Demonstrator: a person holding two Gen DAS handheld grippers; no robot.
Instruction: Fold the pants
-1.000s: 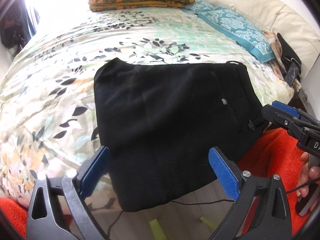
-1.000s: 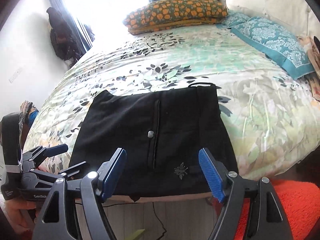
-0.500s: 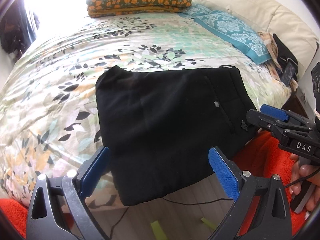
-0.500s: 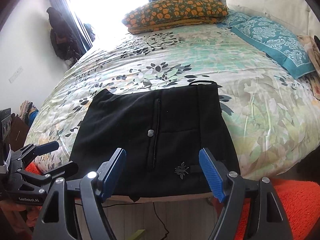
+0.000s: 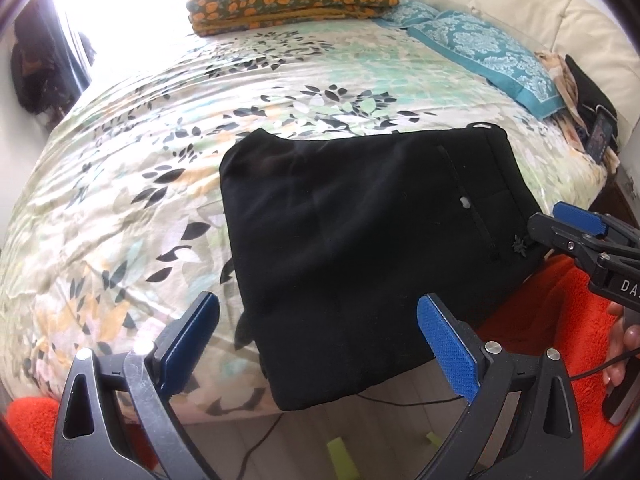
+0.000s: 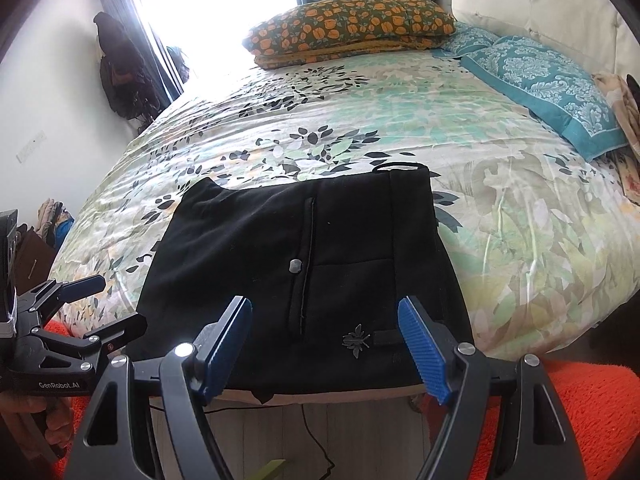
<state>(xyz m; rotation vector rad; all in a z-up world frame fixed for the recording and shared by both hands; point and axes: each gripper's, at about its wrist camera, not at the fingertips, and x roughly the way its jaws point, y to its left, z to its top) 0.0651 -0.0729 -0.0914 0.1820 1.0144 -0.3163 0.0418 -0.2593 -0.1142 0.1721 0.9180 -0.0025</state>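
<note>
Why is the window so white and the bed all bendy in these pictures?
Right wrist view: daylight overexposes the window to plain white, and the fisheye lens curves the bed. Left wrist view: the same glare washes out the top left corner, the bed bulges like a ball, and the black pants are so dark their folds barely show.

Left gripper (image 5: 318, 340): jaws spread wide, nothing between the blue pads (image 5: 446, 350). Right gripper (image 6: 326, 346): jaws likewise spread wide, nothing gripped. Both are held level, side by side, pointing forward. Each appears at the edge of the other's view, with fingers (image 5: 624, 344) wrapped around its handle.
</note>
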